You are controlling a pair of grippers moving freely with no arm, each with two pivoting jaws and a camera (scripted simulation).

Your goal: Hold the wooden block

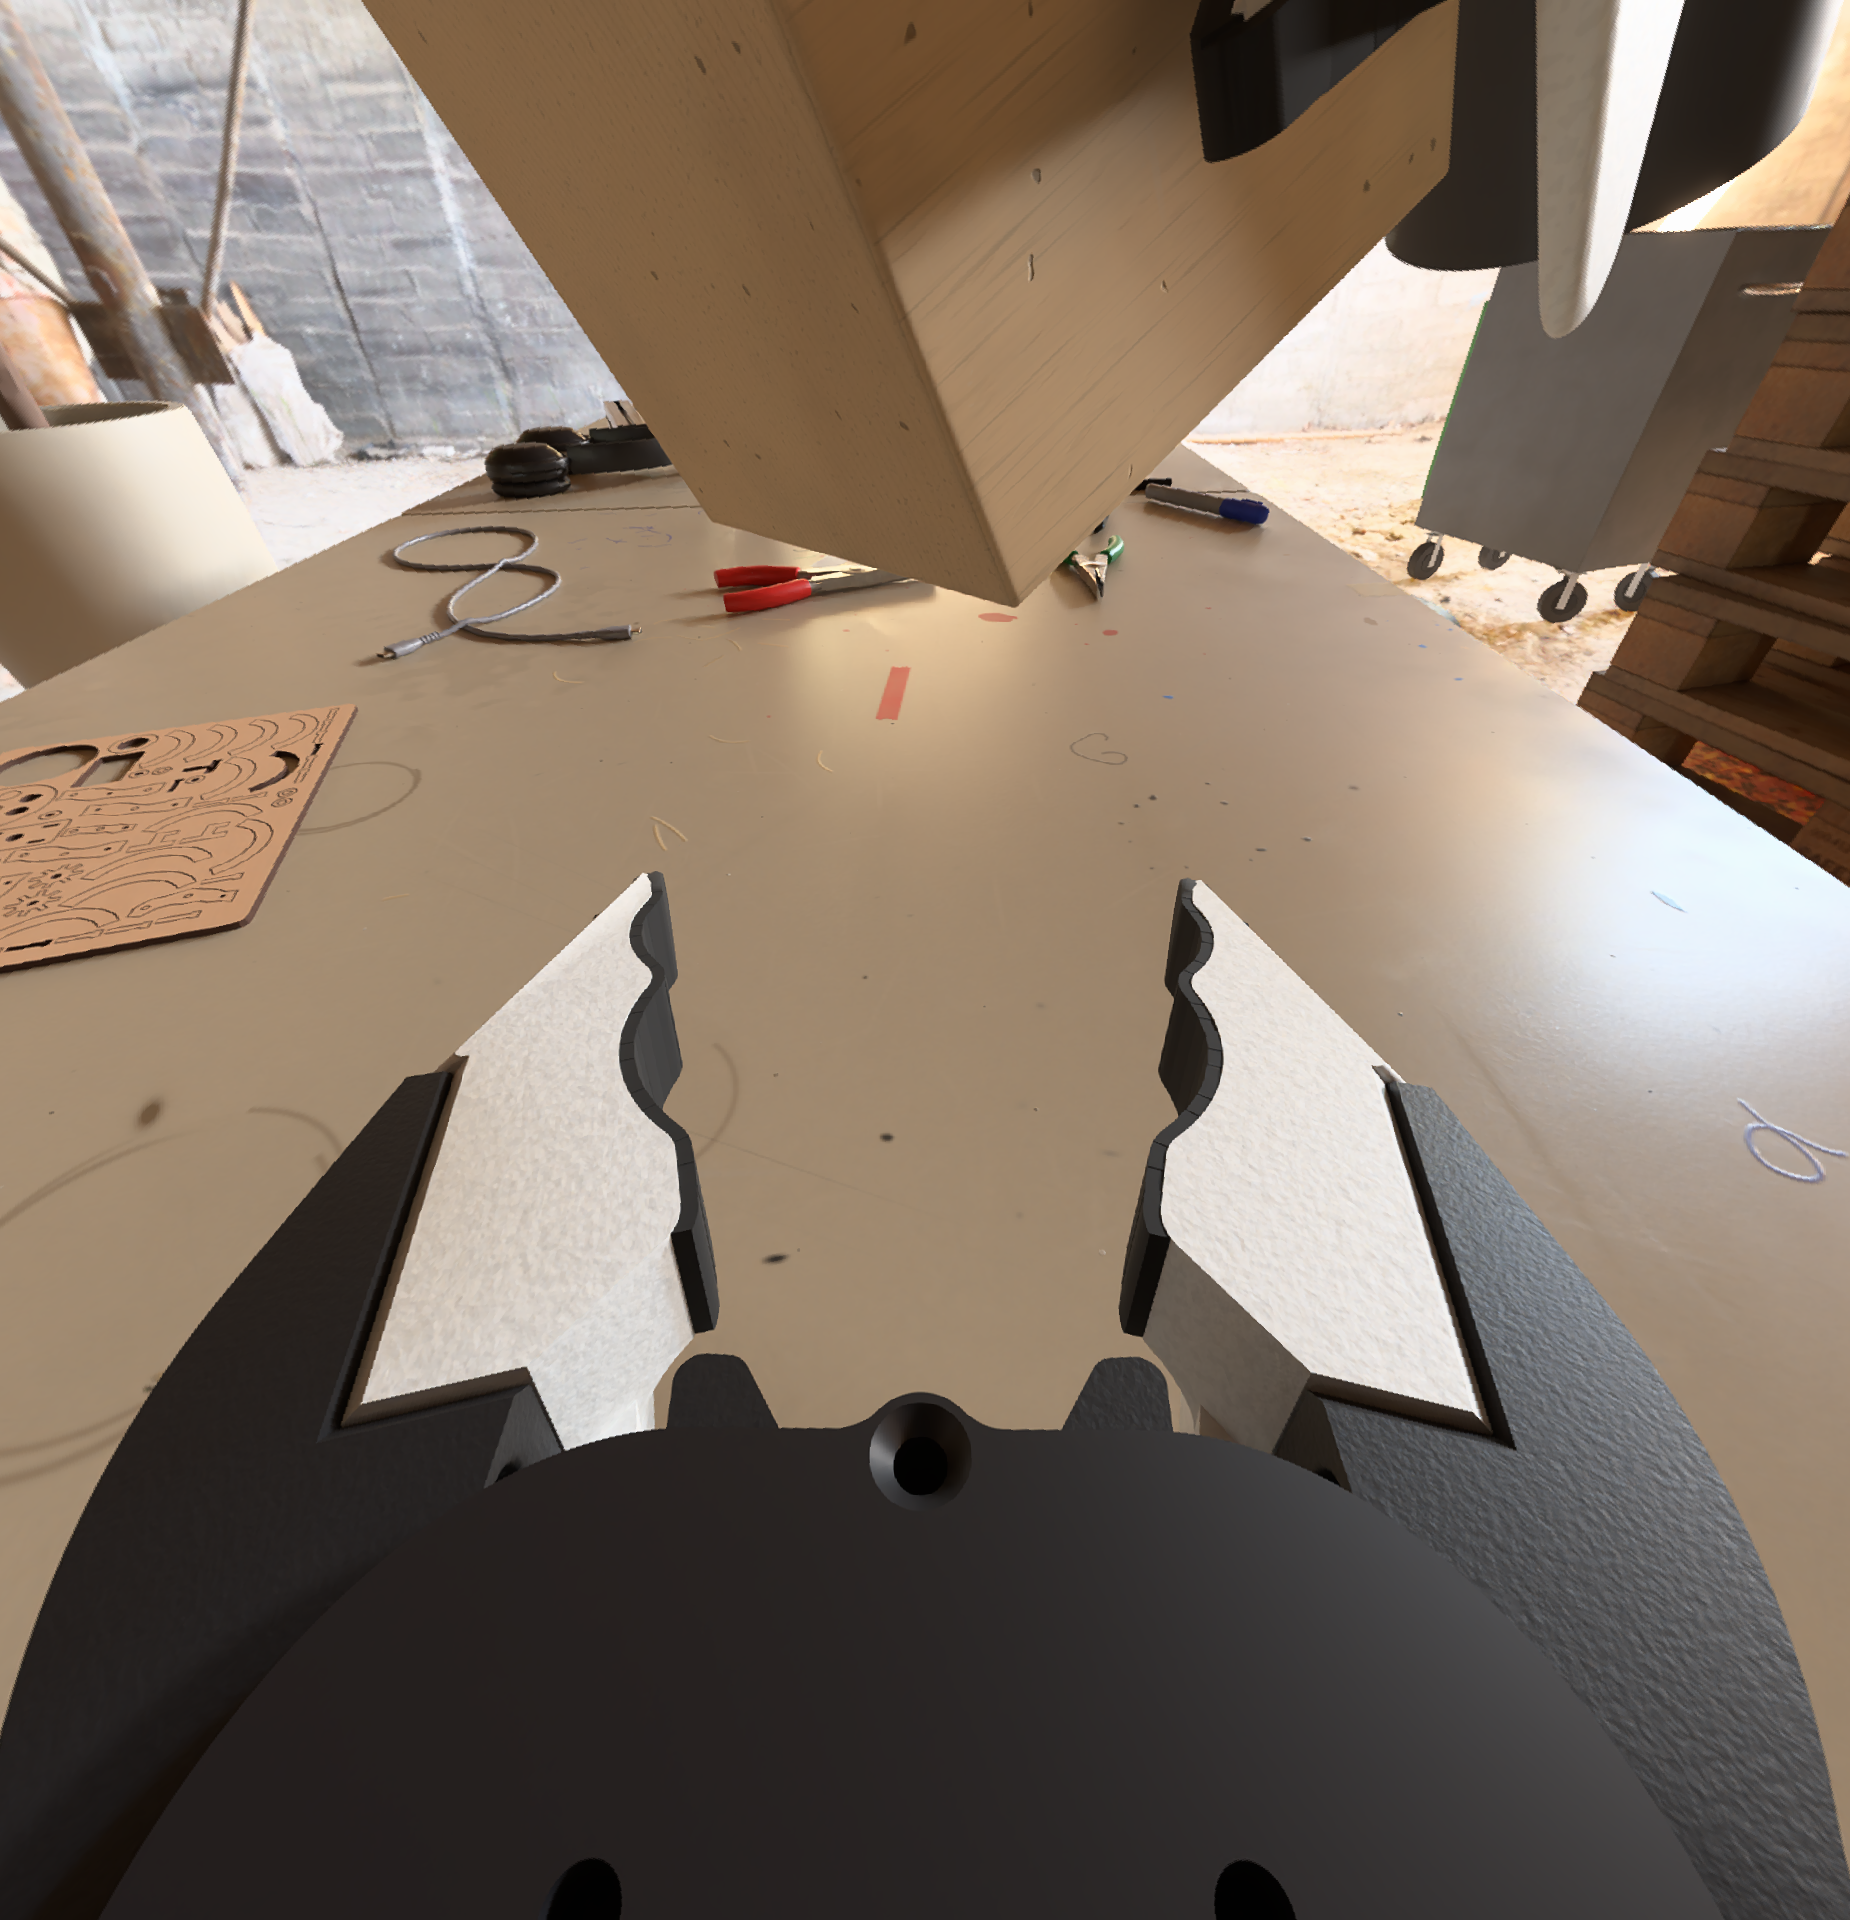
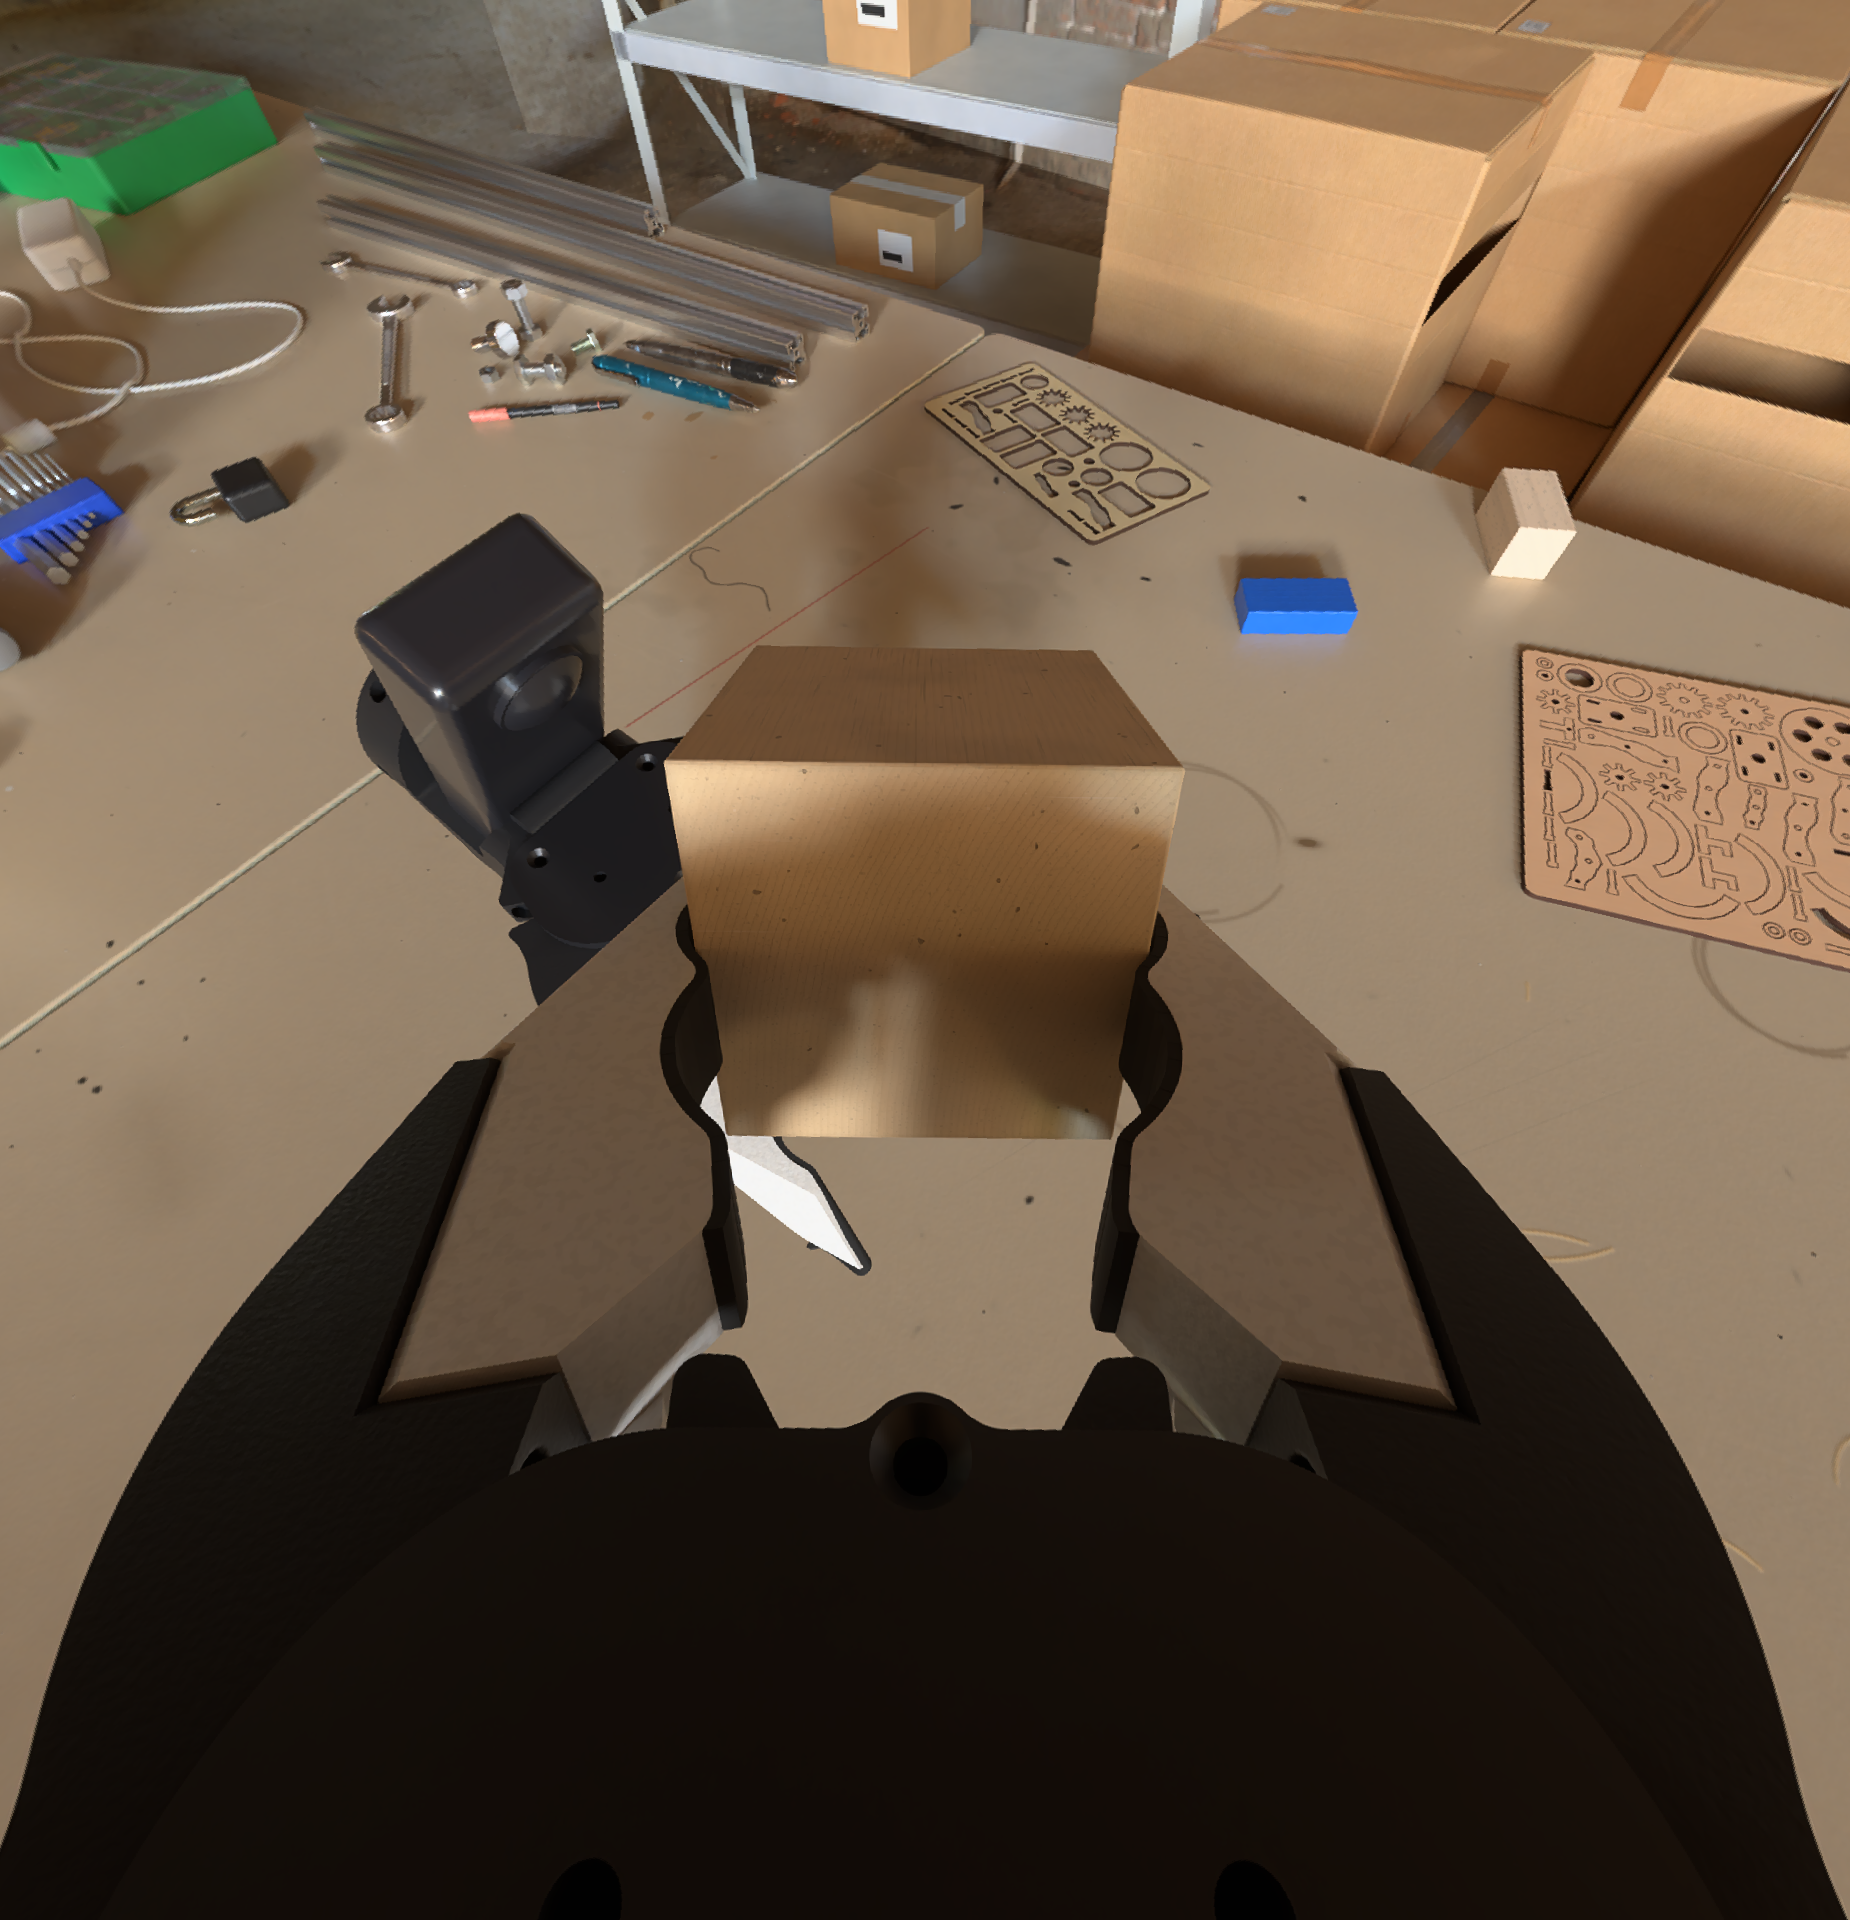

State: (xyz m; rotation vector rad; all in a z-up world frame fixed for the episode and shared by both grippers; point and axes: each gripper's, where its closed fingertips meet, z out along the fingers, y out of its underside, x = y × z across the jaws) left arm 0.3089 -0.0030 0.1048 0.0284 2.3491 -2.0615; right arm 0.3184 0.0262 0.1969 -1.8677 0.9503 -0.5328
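A: Pale wood is seen between the fingers of the right gripper (image 2: 921, 1039): the block (image 2: 921, 883) is clamped there, both side faces touched by the pads, and it is held clear of the table (image 2: 277, 1091).

B: And the left gripper (image 1: 921, 1101)?

A: It is spread wide with nothing between its fingers, low over the table. In its view the block (image 1: 848, 312) is seen raised and tilted, up at the far side, with the right gripper (image 1: 1523, 156) on it at the upper right.

B: How deep is the grip judged to be?

A: Only the near part of the block is covered by the pads; most of it juts out toward the far side. A slip or a rotation between the pads could be caused by that overhang, since smooth wood is held by friction alone.

B: Anything else at risk?

A: The left gripper (image 2: 505, 748) is seen just left of the block, partly hidden behind it. If either is moved carelessly, the block could be knocked and dropped, perhaps onto the red pliers (image 1: 786, 587) beyond it.
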